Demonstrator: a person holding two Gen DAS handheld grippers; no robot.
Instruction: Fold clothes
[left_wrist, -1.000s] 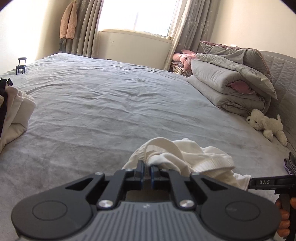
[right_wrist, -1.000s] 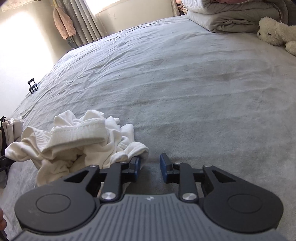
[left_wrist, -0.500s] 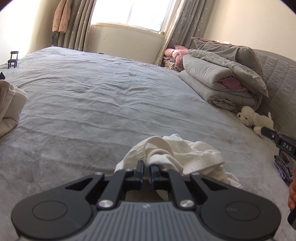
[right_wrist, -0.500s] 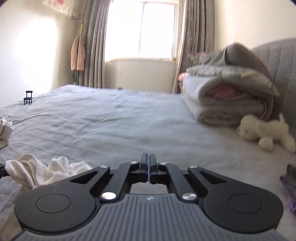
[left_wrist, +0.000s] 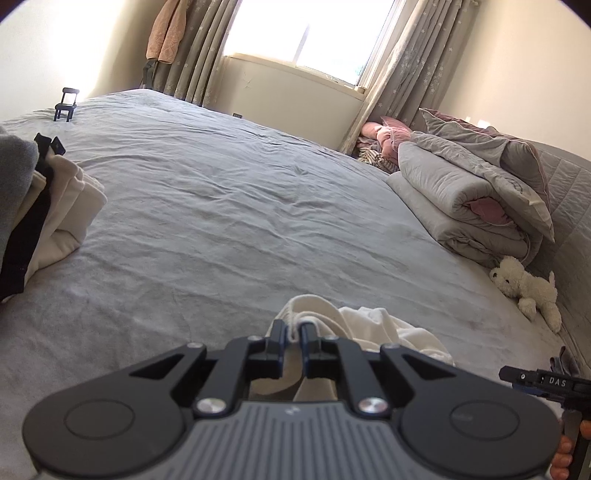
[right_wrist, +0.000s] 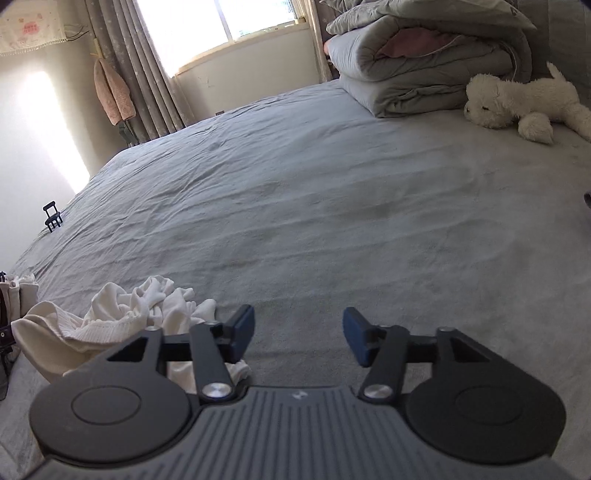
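A crumpled white garment (left_wrist: 373, 325) lies on the grey bed near its front edge. My left gripper (left_wrist: 293, 332) is shut on a ribbed hem of this garment, which bulges just past the fingertips. In the right wrist view the same white garment (right_wrist: 122, 317) is heaped at lower left. My right gripper (right_wrist: 298, 332) stands wide open just right of the heap, with only grey sheet between its fingers. The right gripper's tip also shows at the lower right edge of the left wrist view, held by a hand.
A stack of folded clothes (left_wrist: 48, 218) sits at the bed's left. Folded grey duvets (left_wrist: 469, 199) and a white plush dog (right_wrist: 524, 99) lie by the headboard on the right. A small black chair-shaped stand (left_wrist: 66, 103) is at the far left. The grey sheet (right_wrist: 332, 206) stretches wide ahead.
My right gripper, shut half a second ago and raised, has come back down beside the garment and opened wide. The left gripper kept its hold and lifted slightly.
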